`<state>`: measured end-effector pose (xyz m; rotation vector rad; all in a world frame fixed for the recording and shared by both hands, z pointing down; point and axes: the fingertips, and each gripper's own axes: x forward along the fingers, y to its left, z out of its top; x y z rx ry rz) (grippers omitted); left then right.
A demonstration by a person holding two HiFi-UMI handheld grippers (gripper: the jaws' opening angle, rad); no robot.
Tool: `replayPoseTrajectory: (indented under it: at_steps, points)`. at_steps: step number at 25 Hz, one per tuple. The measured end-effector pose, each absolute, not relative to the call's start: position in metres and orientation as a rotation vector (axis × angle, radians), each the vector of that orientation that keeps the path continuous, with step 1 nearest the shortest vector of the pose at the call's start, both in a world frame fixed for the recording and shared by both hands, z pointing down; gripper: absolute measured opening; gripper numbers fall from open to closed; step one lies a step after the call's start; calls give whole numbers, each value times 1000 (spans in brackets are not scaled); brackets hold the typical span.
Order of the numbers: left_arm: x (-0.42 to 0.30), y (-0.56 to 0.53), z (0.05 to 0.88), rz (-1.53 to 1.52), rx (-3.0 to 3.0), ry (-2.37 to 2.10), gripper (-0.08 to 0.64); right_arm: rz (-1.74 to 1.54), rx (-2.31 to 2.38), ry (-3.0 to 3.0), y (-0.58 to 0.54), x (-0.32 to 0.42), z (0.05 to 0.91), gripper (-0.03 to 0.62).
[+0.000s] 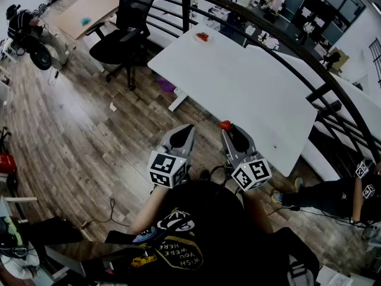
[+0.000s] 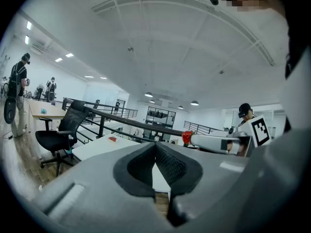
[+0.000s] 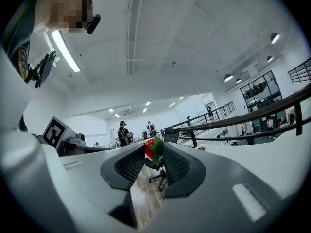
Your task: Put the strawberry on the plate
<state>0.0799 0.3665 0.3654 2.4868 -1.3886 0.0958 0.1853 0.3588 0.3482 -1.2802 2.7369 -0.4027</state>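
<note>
You are pinching the strawberry [image 3: 150,149] in the jaws of your right gripper [image 3: 154,148]. Your left gripper [image 2: 155,144] is resting with jaws together, empty.

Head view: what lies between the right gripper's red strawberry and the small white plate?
Only bare white tabletop between red strawberry and white plate, per head view.

Grey left gripper [image 1: 190,127], black T-shirt [image 1: 208,219]
</note>
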Motion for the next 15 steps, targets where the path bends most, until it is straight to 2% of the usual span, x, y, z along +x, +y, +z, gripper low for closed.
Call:
replayPoseTrajectory:
  at_steps: [15]
  points:
    - [74, 366, 369, 77, 2449, -1373, 6, -410, -1259, 2720, 360, 175, 347, 117]
